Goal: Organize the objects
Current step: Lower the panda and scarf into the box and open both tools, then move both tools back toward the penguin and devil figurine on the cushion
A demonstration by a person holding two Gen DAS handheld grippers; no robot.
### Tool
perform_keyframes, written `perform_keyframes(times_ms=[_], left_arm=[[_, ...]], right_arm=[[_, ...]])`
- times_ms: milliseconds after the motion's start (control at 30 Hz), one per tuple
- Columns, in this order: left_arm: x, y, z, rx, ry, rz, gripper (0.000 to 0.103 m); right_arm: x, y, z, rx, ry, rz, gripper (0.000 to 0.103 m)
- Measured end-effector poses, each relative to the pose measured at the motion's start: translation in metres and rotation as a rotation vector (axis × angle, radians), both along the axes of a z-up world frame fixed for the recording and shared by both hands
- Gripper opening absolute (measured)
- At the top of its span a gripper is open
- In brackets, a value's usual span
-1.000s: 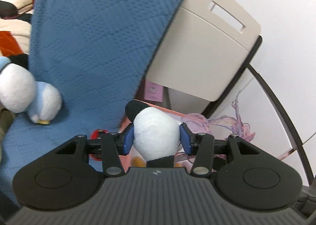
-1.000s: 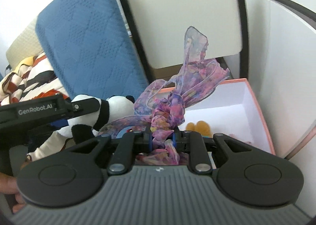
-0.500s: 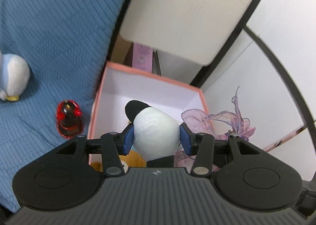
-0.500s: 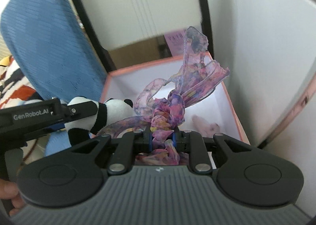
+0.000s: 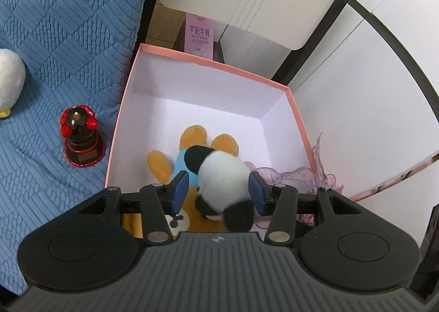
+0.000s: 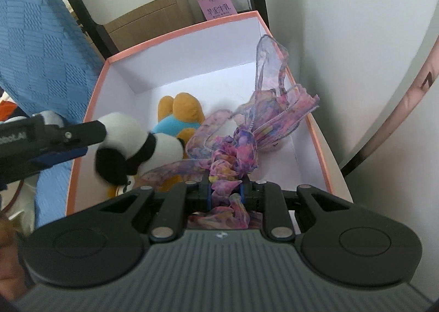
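Since 0.5 s ago our left gripper point(image 5: 218, 191) has spread its jaws, and the black-and-white panda plush point(image 5: 222, 177), blurred, sits loose between them over the pink box point(image 5: 211, 64). Our right gripper point(image 6: 225, 192) clenches the purple ribbon scarf point(image 6: 241, 144).

Blue quilted cover point(image 5: 68, 24) bearing red figurine point(image 5: 82, 138), white plush point(image 5: 9, 80).

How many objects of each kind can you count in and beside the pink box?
Plush toys: 3 (black-and-white panda, orange-and-blue toy, white toy)
Purple-pink sheer ribbon: 1
Red-and-black figurine: 1
Total: 5
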State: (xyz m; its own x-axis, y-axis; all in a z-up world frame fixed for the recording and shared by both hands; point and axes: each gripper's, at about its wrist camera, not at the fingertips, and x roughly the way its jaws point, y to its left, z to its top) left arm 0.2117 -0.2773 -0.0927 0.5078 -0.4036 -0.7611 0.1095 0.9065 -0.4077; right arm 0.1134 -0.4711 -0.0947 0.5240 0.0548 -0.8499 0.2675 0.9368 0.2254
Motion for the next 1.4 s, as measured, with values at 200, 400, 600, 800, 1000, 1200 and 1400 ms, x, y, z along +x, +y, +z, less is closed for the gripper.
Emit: perform_keyframes(times_ms=[200, 400, 600, 800, 1000, 1200, 1400], left_arm=[[-0.004, 0.003, 0.018, 0.025, -0.011, -0.01, 0.074], [-0.015, 0.017, 0.042, -0.012, -0.059, -0.017, 0.074], [-0.031, 0.033, 0.068, 0.005, -0.135, -0.006, 0.074], [-0.049, 0.052, 0.089, -0.02, -0.186, -0.01, 0.074], [-0.067, 0.074, 0.104, -0.031, -0.236, -0.002, 0.074], [-0.084, 0.096, 0.113, -0.036, -0.271, -0.005, 0.074], [-0.101, 0.118, 0.118, -0.03, -0.305, 0.008, 0.074]], right_arm=[[-0.005, 0.0, 0.014, -0.038, -0.022, -0.006, 0.06], [-0.015, 0.007, 0.034, -0.031, -0.069, -0.016, 0.061], [-0.025, 0.027, 0.06, -0.027, -0.116, -0.003, 0.061], [-0.039, 0.049, 0.085, -0.05, -0.174, -0.003, 0.061], [-0.052, 0.069, 0.098, -0.049, -0.228, -0.017, 0.061], [-0.063, 0.092, 0.108, -0.079, -0.257, -0.006, 0.061], [-0.075, 0.115, 0.112, -0.087, -0.283, 0.009, 0.061]])
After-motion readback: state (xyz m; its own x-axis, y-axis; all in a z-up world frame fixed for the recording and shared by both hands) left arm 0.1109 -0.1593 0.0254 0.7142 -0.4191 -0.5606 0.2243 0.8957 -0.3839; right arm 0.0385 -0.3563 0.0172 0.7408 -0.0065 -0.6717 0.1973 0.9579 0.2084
